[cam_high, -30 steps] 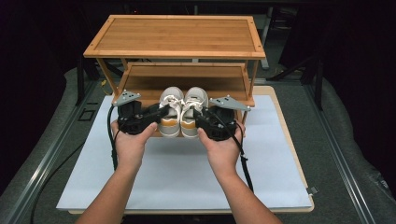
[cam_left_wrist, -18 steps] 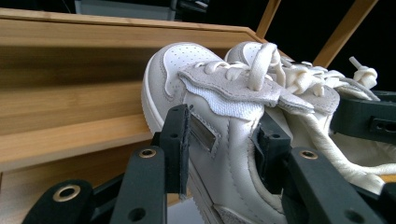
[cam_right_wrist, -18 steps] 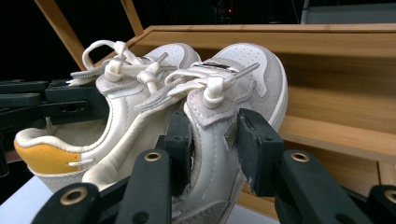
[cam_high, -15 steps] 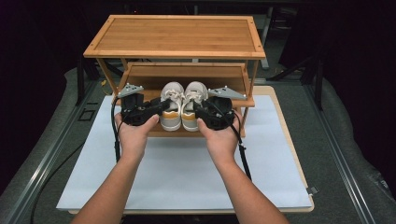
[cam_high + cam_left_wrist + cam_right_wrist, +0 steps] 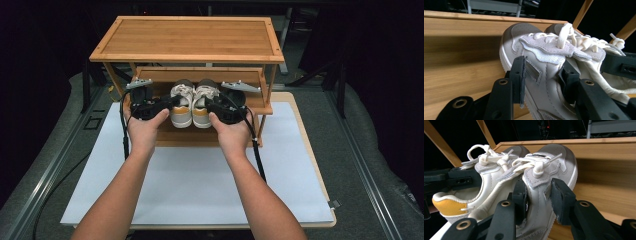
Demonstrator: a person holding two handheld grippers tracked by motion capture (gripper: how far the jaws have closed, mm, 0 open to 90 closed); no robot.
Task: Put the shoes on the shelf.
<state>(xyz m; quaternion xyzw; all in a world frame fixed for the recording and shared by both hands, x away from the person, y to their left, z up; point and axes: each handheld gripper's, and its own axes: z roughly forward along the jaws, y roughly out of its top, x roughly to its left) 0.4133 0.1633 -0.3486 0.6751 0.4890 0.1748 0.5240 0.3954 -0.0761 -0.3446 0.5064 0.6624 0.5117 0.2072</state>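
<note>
Your left gripper (image 5: 544,82) is clamped on the left shoe (image 5: 544,57). One black jaw sits on the outside of the shoe's side wall and the other sits inside the shoe, by the tongue. Your right gripper (image 5: 539,200) grasps the right shoe (image 5: 544,170) the same way, with the shoe's side wall pinched between its two jaws.

From above, your left hand (image 5: 145,131) and your right hand (image 5: 231,134) hold the grippers at the two outer sides of the pair. The left shoe (image 5: 182,102) and the right shoe (image 5: 204,102) are side by side and touching. Their grey toes point away from you, toward the back of the rack. Their yellow heels face you.

The shoes are in the middle of the lower shelf (image 5: 200,135) of the wooden shoe rack (image 5: 190,37), closer to its front edge than to its back. You cannot tell whether their soles rest on the shelf or hang just above it. The top shelf of the rack covers the toes a little.

The rack stands at the far edge of the worktop (image 5: 310,150), on a white mat (image 5: 190,185) that spreads toward you. A black cable trails down from each gripper past your wrists.
</note>
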